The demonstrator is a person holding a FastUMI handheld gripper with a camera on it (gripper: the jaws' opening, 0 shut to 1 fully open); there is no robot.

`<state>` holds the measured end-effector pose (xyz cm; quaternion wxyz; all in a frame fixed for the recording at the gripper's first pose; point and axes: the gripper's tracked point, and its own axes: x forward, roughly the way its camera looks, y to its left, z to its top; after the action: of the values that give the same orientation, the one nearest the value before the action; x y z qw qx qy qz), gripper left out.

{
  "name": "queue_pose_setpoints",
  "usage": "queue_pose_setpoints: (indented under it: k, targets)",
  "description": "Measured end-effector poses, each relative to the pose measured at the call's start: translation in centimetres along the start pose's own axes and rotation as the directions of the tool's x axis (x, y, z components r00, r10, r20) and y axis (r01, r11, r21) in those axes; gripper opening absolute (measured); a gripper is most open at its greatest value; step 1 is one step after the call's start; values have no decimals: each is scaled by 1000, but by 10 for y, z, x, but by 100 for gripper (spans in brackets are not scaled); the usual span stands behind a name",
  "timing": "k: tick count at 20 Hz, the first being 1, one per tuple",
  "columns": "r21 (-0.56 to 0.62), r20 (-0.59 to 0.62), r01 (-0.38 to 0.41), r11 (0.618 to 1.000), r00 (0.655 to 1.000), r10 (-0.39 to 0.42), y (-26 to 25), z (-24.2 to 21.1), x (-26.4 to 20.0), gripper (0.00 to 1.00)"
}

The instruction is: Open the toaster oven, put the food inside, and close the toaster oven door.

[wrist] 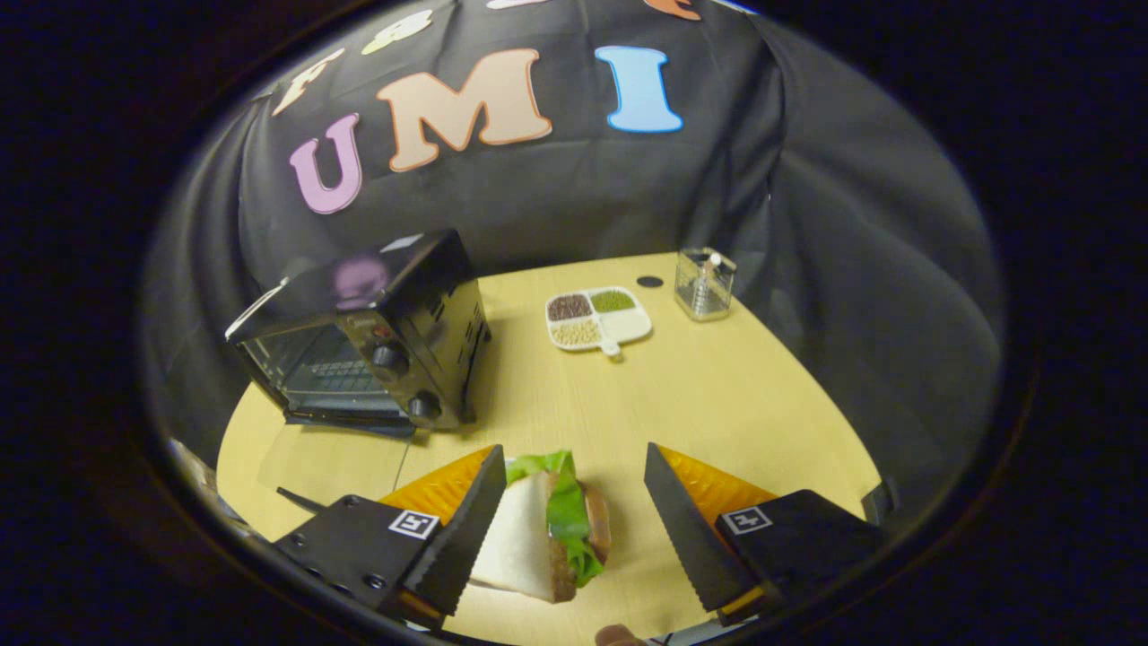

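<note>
Our tongs [574, 511] gape wide, hold nothing – sandwich [549, 529] lies btwn fingers, nearer left one; toaster oven [372, 336] beyond sandwich, door down.

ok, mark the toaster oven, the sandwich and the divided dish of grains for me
toaster oven [395, 305]: gripper view, on its control panel, by the upper knob.
sandwich [529, 538]: gripper view, on the white bread face, between the open fingers.
divided dish of grains [628, 325]: gripper view, on its white compartment.

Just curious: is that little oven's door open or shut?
Open: the toaster oven door lies folded down, rack showing. The fingers are spread around the sandwich.
</note>
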<state>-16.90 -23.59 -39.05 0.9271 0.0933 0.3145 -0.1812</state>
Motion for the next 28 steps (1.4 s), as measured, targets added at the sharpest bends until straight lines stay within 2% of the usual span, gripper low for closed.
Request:
queue_pose_setpoints:
  k: [5, 7, 13, 16, 20, 24, 28]
  targets:
    - [84, -94, -9, 996, 995, 17, 0, -38, 7, 98]
    - [104, -143, -33, 994, 989, 48, 8, -51, 9, 98]
    - [134, -185, -48, 990, 980, 72, 15, -49, 5, 60]
    - [204, -175, -80, 976, 978, 117, 26, -40, 8, 42]
    - [190, -180, -92, 977, 975, 127, 31, -36, 2, 29]
    - [165, -146, -92, 982, 982, 117, 33, -17, -9, 29]
    - [181, -98, -138, 974, 983, 157, 50, 12, -19, 29]
